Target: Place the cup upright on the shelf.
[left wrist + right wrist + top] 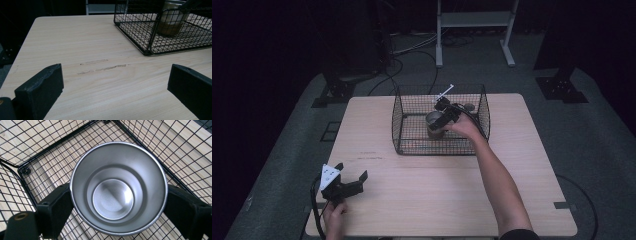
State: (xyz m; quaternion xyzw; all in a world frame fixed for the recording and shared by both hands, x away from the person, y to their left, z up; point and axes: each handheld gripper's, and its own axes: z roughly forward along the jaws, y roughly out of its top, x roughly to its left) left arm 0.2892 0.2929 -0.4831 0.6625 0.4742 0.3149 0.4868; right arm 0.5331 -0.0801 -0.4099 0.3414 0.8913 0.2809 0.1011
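I see my right gripper in the upper middle of the high view, inside the basket. Its jaws sit tight on both sides of a shiny cup, which stands upright in the basket. The cup looks empty. My left gripper is at the lower left, low over the table. Its jaws are wide apart and hold nothing.

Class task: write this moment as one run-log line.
right gripper: jaws on metal cup, inside wire basket | left gripper: open, idle above table
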